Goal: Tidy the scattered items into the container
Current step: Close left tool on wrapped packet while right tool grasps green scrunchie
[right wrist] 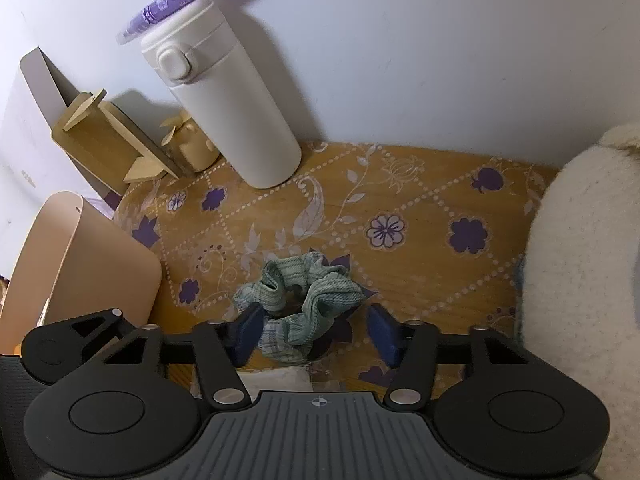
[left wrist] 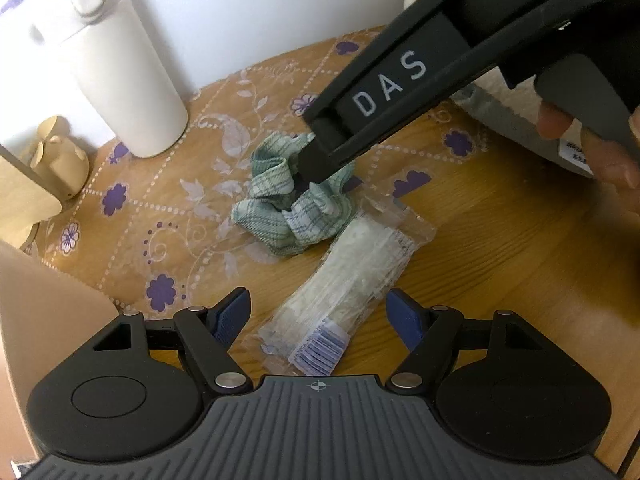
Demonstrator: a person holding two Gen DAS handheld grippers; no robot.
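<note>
A green checked scrunchie (left wrist: 296, 196) lies on the wooden table, partly on the patterned mat. In the right wrist view the scrunchie (right wrist: 304, 300) sits between the open fingers of my right gripper (right wrist: 316, 330), which is lowered over it. The right gripper also shows from outside in the left wrist view (left wrist: 320, 164), its tip on the scrunchie. A clear plastic packet with a blue label (left wrist: 344, 288) lies next to the scrunchie. My left gripper (left wrist: 320, 320) is open, its fingers on either side of the packet's near end. A pink container (right wrist: 80, 272) stands at the left.
A white flask (right wrist: 228, 96) stands at the back by the wall, with a small wooden figure (right wrist: 192, 144) and a wooden stand (right wrist: 108, 140) beside it. A white fluffy object (right wrist: 580, 280) fills the right side. The pink container's wall (left wrist: 44, 312) is at the left.
</note>
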